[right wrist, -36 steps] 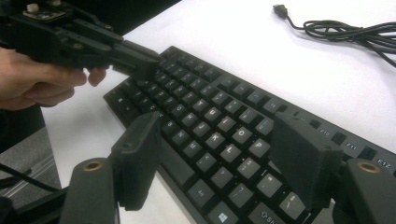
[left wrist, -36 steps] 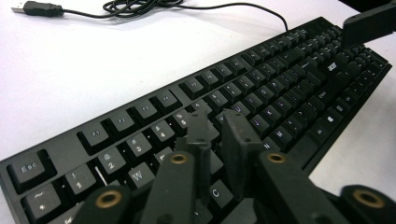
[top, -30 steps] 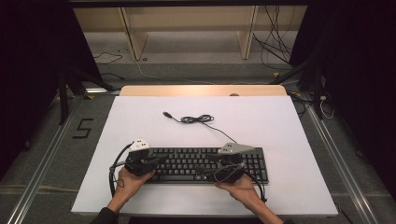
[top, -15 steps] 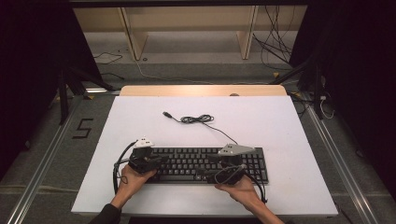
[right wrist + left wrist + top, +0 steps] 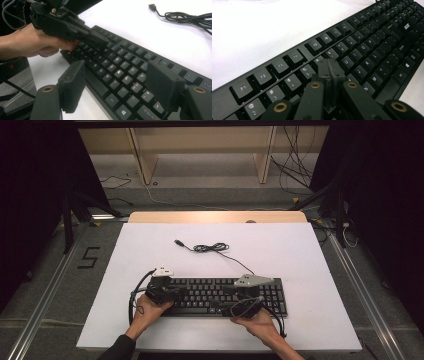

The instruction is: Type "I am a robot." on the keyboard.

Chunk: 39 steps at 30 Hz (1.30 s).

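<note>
White table [image 5: 150, 245] bears a stiff, light keyboard [image 5: 220, 295]; left gripper [image 5: 330, 68] pressed together, right gripper [image 5: 117, 82] apart; grasp its ends.

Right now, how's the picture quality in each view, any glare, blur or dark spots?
High view: the white table is evenly lit with surroundings falling to black, and the keyboard is small but fairly sharp. Left gripper view: the table top washes out to glare, near keys are crisp, and the closed fingers are soft. Right gripper view: the keys glint, and the near fingers are blurred.
</note>
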Tool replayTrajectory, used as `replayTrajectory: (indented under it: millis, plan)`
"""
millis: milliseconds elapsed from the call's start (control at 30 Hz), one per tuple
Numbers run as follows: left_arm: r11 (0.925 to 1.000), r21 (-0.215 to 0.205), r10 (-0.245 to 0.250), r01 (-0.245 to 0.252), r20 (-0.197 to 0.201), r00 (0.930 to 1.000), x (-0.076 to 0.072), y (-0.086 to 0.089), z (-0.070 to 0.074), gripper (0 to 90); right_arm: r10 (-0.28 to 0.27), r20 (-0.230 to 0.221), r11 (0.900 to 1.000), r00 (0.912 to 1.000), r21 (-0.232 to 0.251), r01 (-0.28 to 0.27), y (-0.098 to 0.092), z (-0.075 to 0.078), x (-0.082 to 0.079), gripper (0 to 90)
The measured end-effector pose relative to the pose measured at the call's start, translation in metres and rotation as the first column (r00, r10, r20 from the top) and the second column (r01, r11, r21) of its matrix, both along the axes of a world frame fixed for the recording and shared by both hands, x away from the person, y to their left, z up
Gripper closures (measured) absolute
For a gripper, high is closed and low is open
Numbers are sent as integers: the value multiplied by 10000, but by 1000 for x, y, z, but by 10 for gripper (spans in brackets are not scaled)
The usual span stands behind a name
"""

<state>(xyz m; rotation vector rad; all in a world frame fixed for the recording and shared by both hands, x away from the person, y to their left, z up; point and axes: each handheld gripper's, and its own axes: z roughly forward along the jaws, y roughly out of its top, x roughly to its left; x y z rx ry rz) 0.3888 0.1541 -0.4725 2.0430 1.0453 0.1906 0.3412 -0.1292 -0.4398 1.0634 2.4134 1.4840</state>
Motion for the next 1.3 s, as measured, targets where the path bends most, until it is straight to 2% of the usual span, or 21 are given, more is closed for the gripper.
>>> replayTrajectory:
  millis: [233,300,433,533,667,800,967,1100,1200,1300]
  plan:
    - [9999,121,28,-27,-83,10000,2,-3,-5,890,6,-10,10000,10000,-2,-6,0,0,0,331]
    - [9996,294,-51,55,-159,9999,3,-3,-6,890,12,7,10000,10000,8,-12,0,0,0,331]
    - [9996,265,-15,22,-260,9997,3,-4,-6,892,4,2,10000,10000,7,-4,0,0,-1,331]
    - [10000,42,-47,49,-361,9993,5,-1,-7,892,9,23,10000,10000,-15,-9,0,0,-1,331]
    - [9998,186,-94,97,-193,9998,3,-2,-6,890,0,37,10000,10000,12,0,0,1,-1,331]
    - [10000,46,-53,54,-151,9999,2,0,-5,879,-2,36,10000,10000,14,2,0,0,0,331]
    - [9996,-290,56,-54,45,10000,-1,5,1,826,-20,54,10000,10000,40,20,-1,1,0,331]
    - [9967,-800,165,-156,112,9998,-5,12,6,756,-24,67,10000,10000,35,23,-1,0,0,331]
    - [9912,-1303,249,-225,166,9996,-8,18,11,693,-31,81,10000,10000,26,30,0,0,0,331]
    - [9819,-1857,419,-369,230,9989,-13,27,15,621,-56,82,10000,10000,24,56,-1,0,1,331]
